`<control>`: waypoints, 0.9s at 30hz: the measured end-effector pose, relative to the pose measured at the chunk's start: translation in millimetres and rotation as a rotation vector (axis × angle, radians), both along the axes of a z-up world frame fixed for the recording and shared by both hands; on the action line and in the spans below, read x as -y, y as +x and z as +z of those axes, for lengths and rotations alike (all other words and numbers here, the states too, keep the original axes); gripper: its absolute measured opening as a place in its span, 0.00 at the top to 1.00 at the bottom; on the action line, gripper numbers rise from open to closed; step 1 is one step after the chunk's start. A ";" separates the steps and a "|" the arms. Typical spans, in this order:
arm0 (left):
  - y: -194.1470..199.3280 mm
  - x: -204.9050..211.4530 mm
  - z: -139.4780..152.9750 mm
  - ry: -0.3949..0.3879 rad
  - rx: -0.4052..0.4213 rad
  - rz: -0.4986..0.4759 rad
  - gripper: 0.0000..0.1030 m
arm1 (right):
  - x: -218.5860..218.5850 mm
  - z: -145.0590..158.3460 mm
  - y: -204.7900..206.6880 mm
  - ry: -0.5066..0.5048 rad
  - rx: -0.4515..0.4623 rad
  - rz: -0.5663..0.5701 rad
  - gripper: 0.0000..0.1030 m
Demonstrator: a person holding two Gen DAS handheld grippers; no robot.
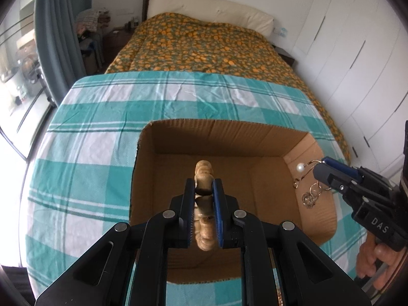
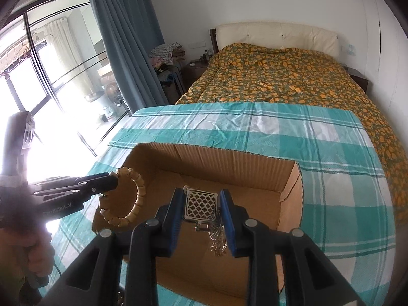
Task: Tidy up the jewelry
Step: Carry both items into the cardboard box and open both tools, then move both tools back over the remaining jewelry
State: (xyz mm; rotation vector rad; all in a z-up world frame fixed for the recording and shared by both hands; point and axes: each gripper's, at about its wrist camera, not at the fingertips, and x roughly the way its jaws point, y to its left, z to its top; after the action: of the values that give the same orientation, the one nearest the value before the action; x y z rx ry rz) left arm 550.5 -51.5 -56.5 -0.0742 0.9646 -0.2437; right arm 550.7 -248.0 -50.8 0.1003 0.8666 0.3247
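An open cardboard box (image 1: 221,130) stands on the teal checked cloth; it also shows in the right wrist view (image 2: 229,168). My left gripper (image 1: 204,186) is shut on a tan beaded bracelet (image 1: 203,170) and holds it over the box's left side; the bracelet (image 2: 137,199) hangs as a ring in the right wrist view. My right gripper (image 2: 202,204) is shut on a silver necklace with a square lattice pendant (image 2: 201,202) and dangling chain, above the box's right side. In the left wrist view that gripper (image 1: 322,164) holds the necklace with a pearl (image 1: 301,167) and rings.
The box sits on a table covered with the teal and white cloth (image 1: 102,117). Behind it is a bed with an orange-patterned cover (image 1: 199,43). White wardrobe doors (image 1: 357,51) stand on the right, a blue curtain (image 2: 122,38) and window on the left.
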 end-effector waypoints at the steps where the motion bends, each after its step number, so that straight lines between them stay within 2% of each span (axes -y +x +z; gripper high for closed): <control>1: 2.5 4.1 -4.3 0.007 -0.002 -0.003 0.88 | 0.1 -8.0 4.5 -0.002 -0.012 0.000 0.71; 4: 5.5 12.6 -15.0 0.012 0.000 -0.011 0.83 | -0.5 -22.3 7.3 0.006 -0.033 -0.001 0.70; 5: 4.6 13.9 -17.3 0.007 -0.004 -0.015 0.62 | 0.2 -25.7 5.8 0.005 -0.032 -0.006 0.59; 6: 2.1 14.4 -18.9 0.007 -0.005 -0.015 0.30 | 1.3 -28.0 3.0 -0.001 -0.029 -0.012 0.42; 8: -8.0 11.9 -16.5 0.025 0.038 0.005 0.10 | 4.4 -29.1 -5.2 -0.019 -0.004 -0.027 0.34; 10: -19.6 8.7 -11.3 0.027 0.074 0.002 0.09 | 9.4 -28.1 -14.3 -0.042 0.019 -0.037 0.34; 13: -38.8 -4.2 -5.1 -0.014 0.086 0.015 0.09 | 20.4 -24.2 -35.6 -0.062 0.062 -0.071 0.23; 20: -114.5 -40.8 2.5 -0.044 0.128 0.046 0.04 | 52.0 -32.5 -92.7 -0.123 0.095 -0.176 0.22; 23: -152.3 -59.4 -8.1 -0.044 0.117 0.067 0.03 | 69.1 -46.9 -123.6 -0.149 0.075 -0.214 0.22; 27: -195.8 -82.1 -41.4 -0.002 0.060 0.118 0.03 | 92.9 -71.7 -170.4 -0.201 0.032 -0.260 0.22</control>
State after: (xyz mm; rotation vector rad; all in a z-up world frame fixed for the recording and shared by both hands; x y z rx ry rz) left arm 354.7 30.6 -97.9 -0.1241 0.8967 -0.1377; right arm 380.3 -340.9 -122.5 0.0203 0.8391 -0.0048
